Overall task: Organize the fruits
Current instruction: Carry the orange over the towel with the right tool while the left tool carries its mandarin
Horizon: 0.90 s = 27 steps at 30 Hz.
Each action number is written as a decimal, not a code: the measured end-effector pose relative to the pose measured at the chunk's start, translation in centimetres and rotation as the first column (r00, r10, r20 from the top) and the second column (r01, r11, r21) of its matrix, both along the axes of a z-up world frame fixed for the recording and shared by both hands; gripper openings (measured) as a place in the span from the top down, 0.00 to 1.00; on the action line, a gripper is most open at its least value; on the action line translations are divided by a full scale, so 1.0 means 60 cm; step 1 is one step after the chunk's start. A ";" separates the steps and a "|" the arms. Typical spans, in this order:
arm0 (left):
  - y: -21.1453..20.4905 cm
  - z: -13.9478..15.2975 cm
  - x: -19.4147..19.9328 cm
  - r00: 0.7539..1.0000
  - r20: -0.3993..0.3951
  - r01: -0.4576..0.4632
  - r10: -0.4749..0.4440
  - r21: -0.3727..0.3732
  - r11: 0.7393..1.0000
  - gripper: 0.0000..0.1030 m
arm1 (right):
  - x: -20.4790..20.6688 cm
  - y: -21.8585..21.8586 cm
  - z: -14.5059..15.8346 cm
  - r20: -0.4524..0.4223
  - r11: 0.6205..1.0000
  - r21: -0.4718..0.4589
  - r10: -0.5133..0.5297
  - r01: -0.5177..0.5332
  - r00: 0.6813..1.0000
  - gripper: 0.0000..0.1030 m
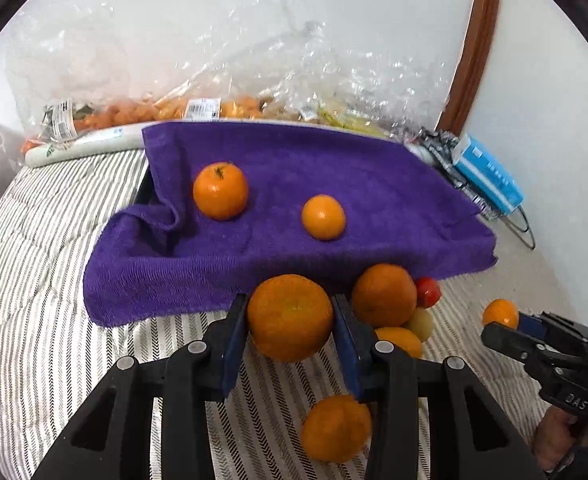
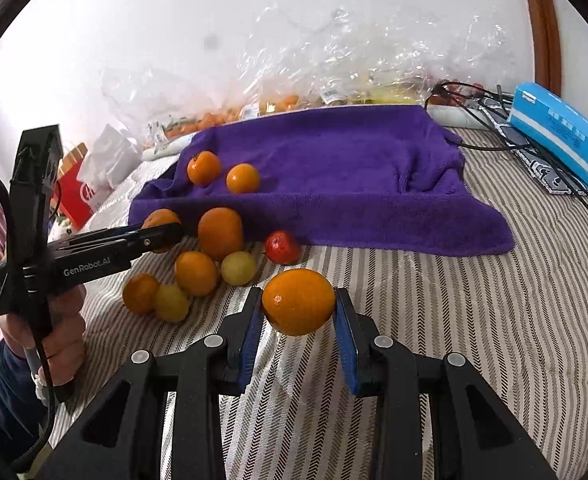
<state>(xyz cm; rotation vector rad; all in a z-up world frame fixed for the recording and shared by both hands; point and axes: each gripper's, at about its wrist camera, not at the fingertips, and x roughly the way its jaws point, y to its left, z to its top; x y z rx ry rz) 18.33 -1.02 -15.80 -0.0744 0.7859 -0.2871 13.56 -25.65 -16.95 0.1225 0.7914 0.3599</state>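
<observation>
Left tool (image 1: 289,316) clamps a round dimpled orange (image 1: 289,318), right tool (image 2: 298,304) a smooth orange (image 2: 298,301), both above the striped bed (image 2: 434,300); purple towel (image 2: 334,168) at 12 o'clock; smooth peel might slip and roll

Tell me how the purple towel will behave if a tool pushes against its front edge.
The purple towel looks soft and floppy: it already shows folds near its corners, so it would probably bunch up rather than slide whole. The two oranges on it are round and would likely roll if the cloth shifts.
</observation>
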 end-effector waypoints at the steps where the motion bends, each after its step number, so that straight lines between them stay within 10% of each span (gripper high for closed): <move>1: 0.001 0.004 -0.002 1.000 0.009 0.005 -0.005 -0.011 1.000 0.62 | 0.000 -0.003 0.001 0.003 1.000 0.007 -0.008 0.008 1.000 0.66; 15: 0.001 0.037 -0.029 0.992 0.120 0.032 -0.028 -0.028 0.999 0.62 | -0.016 -0.014 0.023 0.066 0.993 -0.013 -0.114 0.115 0.991 0.66; 27: 0.040 0.137 -0.023 0.987 0.157 -0.016 0.033 -0.109 0.994 0.62 | 0.000 -0.016 0.143 0.199 0.990 -0.013 -0.136 0.142 0.971 0.66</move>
